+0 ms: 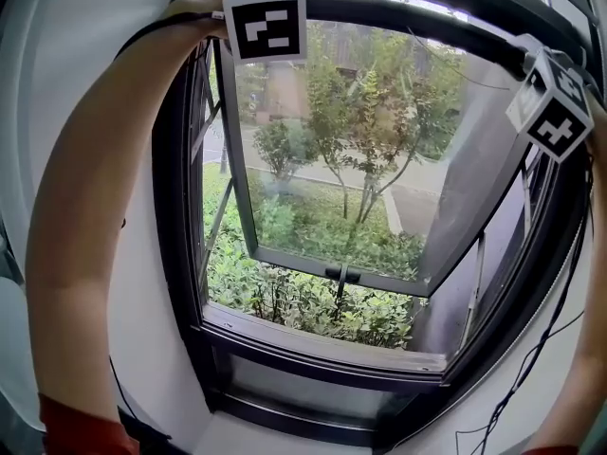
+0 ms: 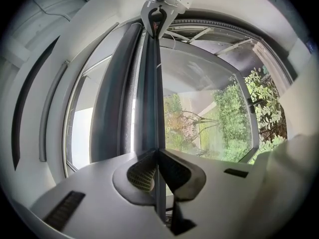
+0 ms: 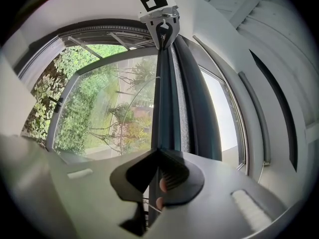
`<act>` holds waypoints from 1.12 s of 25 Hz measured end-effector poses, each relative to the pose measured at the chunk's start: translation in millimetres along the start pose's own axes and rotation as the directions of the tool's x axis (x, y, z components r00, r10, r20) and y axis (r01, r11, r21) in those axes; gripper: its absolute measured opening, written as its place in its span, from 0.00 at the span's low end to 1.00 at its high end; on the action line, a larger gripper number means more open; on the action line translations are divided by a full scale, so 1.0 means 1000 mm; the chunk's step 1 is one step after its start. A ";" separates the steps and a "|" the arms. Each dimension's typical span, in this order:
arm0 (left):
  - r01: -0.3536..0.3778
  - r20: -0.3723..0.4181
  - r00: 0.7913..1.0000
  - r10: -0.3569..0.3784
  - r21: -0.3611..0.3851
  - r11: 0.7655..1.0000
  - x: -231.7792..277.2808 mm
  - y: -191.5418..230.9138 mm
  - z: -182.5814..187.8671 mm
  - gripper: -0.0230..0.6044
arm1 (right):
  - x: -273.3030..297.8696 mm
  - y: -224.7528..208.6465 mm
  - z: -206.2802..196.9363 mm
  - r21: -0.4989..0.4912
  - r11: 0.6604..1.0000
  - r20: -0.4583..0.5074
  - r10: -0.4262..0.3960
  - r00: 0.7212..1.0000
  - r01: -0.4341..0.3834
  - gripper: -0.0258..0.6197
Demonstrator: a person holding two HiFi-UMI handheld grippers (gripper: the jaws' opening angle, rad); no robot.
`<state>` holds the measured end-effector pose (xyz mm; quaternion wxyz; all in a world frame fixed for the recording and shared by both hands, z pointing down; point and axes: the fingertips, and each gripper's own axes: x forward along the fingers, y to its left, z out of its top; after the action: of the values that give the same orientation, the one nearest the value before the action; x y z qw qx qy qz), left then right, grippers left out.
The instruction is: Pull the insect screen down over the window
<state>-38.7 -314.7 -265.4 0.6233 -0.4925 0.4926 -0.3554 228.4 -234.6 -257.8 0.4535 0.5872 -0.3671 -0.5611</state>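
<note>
**Item:** dark, slim metal pull bar of the insect screen (image 1: 417,22). Set level and high up, tight against the head of the black window frame (image 1: 175,254). Gripped at both ends.

**Left gripper** (image 2: 157,154), grey plastic with ribbed black pads. At the left end of the pull bar, jaws narrowed to a sliver and clamped on its thin edge. In the left gripper view, bar edge (image 2: 153,98) running straight from the pads to the other gripper at the far end. White cube with black square markers (image 1: 266,15) just left of the bar in the head view.

**Right gripper** (image 3: 158,154), same make. At the right end of the pull bar, jaws likewise nearly together and pinching the same thin edge (image 3: 162,98). Second marker cube (image 1: 555,107) just below that end.

**Bare left forearm** (image 1: 85,207), raised from far below up to the bar's left end. Red sleeve cuff (image 1: 81,429) at its base.

**Bare right forearm** (image 1: 588,349), raised along the right side, below the bar's right end.

**Grey-framed glass sash** (image 1: 332,271), below the pull bar, tilted outward and open.

**Green shrubs and small trees** (image 1: 313,301), beyond and below the bar, outdoors.

**Thin black cables** (image 1: 531,358), hanging well below the bar's right end.
</note>
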 end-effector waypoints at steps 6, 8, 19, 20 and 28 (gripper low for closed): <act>0.037 0.007 0.999 -0.037 -0.018 0.999 -0.006 -0.016 0.002 0.07 | 0.000 0.014 -0.005 -0.054 0.998 -0.021 0.012 1.000 -0.013 0.09; 0.049 0.014 0.999 -0.048 -0.025 0.998 -0.008 -0.022 0.003 0.07 | -0.001 0.015 -0.005 -0.056 0.998 -0.015 0.006 1.000 -0.007 0.09; 0.086 0.032 0.996 -0.085 -0.013 0.996 -0.018 -0.054 0.004 0.07 | -0.012 0.044 -0.005 -0.067 0.997 0.018 0.028 0.999 -0.027 0.08; 0.092 0.038 0.995 -0.091 -0.015 0.996 -0.019 -0.058 0.004 0.07 | -0.012 0.047 -0.005 -0.072 0.997 0.021 0.027 0.999 -0.026 0.08; 0.096 0.050 0.994 -0.096 0.003 0.995 -0.029 -0.080 0.006 0.07 | -0.023 0.066 -0.004 -0.065 0.997 0.034 0.034 0.999 -0.032 0.08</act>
<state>-36.6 -307.4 -180.9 0.6179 -0.5240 0.4526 -0.3725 235.2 -233.1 -188.2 0.4747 0.5561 -0.3665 -0.5754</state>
